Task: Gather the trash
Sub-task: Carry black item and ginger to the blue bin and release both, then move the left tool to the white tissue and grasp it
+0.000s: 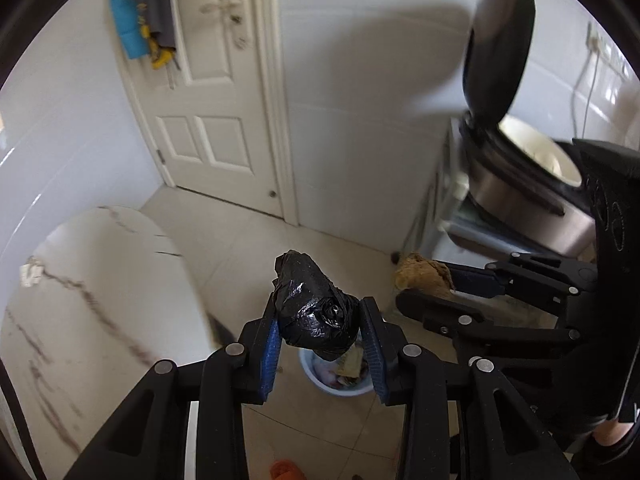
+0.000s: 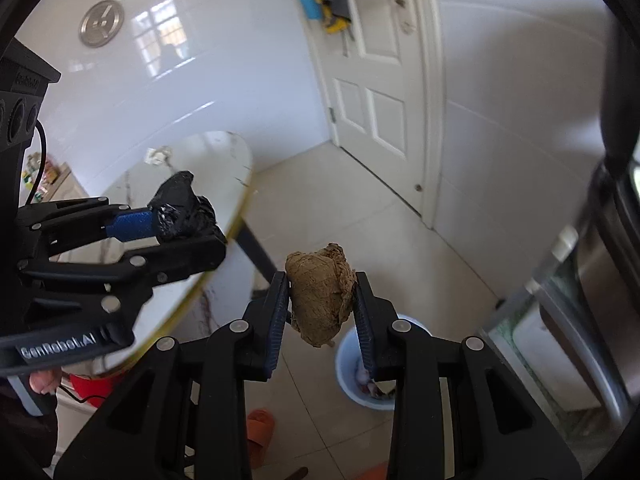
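My left gripper (image 1: pixel 322 320) is shut on a crumpled black plastic bag (image 1: pixel 316 308) and holds it in the air above a light blue trash bin (image 1: pixel 320 380) on the floor. My right gripper (image 2: pixel 322 308) is shut on a crumpled brown paper wad (image 2: pixel 320 296), also held above the bin (image 2: pixel 346 364), which has trash inside. The right gripper with the brown wad (image 1: pixel 424 276) shows at the right of the left wrist view. The left gripper with the black bag (image 2: pixel 182 208) shows at the left of the right wrist view.
A white marble oval table (image 1: pixel 100 300) stands to the left. A white door (image 1: pixel 208 92) is at the back. A steel appliance with a raised lid (image 1: pixel 516 184) sits on a cabinet at right. An orange slipper (image 2: pixel 260 428) and a red bucket (image 2: pixel 92 388) are on the floor.
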Available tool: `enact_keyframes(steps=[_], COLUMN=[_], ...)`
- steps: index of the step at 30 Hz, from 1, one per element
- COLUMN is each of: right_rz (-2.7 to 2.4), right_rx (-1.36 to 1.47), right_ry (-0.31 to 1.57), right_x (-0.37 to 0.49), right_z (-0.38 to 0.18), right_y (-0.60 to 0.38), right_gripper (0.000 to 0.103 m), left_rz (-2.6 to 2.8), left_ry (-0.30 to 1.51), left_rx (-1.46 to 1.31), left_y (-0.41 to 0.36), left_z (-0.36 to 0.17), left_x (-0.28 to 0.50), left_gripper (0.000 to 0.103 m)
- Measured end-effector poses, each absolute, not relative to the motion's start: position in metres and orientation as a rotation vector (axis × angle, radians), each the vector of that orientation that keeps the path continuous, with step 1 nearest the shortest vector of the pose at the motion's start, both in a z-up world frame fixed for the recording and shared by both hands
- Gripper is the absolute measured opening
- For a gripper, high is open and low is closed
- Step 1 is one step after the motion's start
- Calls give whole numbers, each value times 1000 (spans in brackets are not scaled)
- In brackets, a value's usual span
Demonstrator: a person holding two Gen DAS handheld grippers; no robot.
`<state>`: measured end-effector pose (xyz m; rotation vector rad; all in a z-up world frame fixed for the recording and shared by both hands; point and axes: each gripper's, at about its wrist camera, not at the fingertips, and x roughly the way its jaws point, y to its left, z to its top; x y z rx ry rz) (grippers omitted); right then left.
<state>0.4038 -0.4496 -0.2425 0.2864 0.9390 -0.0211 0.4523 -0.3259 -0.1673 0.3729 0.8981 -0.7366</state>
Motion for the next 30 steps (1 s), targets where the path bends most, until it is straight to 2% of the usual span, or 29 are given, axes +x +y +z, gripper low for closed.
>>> enact_keyframes(steps=[7,9,12,18,19,20,21,23,30], right_rz=[-72,-102,-116,-190,-204,-207,-212,-219,-221], right_rx=[400,419,455,465,461,461,462,459,444], right_ry=[992,1008,1002,988,983,978,975,971,944], right_x=[405,405,400,389,386,384,380,374,367], right_z=[-300,-311,-322,-321,-319,-316,-314,-308,-286], right_y=[-504,-514,-529,-554,-558,-561,-563,-565,-566], right_gripper=[33,47,57,64,64,64,64,65,71], left_rz=[-722,-712,-709,-722,-722,-720,-708,-681,-660], left_ry=[987,1007,1021,1035,1033,1032,1032,1012,955], left_rx=[428,435,435,454,454,457,465,483,517], left_y=[-381,-389,-402,-436,-439,-439,-441,-440,-426], left_z=[-220,-233,-242,-264,-265,-266,-268,-264,-238], left_x=[493,503,524,539,539,536,537,533,518], left_gripper=[34,36,37,39,42,56,75,88,88])
